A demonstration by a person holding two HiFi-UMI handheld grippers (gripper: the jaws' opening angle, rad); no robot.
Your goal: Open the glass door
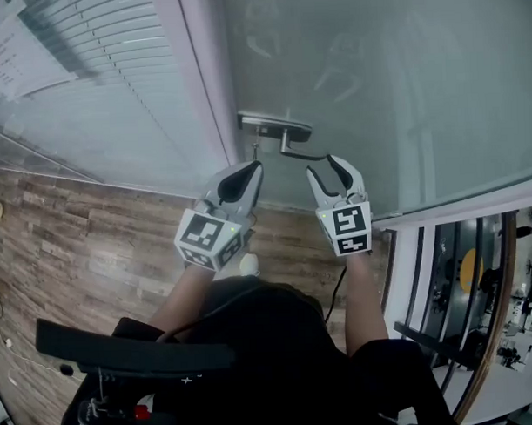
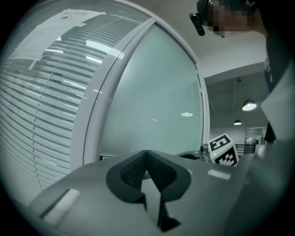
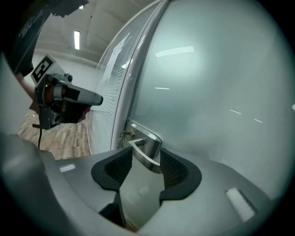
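The frosted glass door [image 1: 401, 89] fills the upper right of the head view. Its metal lever handle [image 1: 294, 143] sticks out from a lock plate [image 1: 274, 124] near the door's left edge, with a key [image 1: 256, 149] hanging below the plate. My right gripper [image 1: 325, 166] is open, and in the right gripper view the handle [image 3: 140, 150] lies between the jaws of that gripper [image 3: 144, 159], closer to the right pad. My left gripper [image 1: 250, 169] is shut on nothing, just left of the handle and below the plate. In the left gripper view its tips [image 2: 146, 154] meet in front of the glass.
A white door frame [image 1: 205, 79] separates the door from a glass panel with blinds [image 1: 96, 100], where a paper sheet [image 1: 16, 50] is stuck. Wood floor [image 1: 75, 240] lies below. A dark railing and another room [image 1: 478, 287] show at the right.
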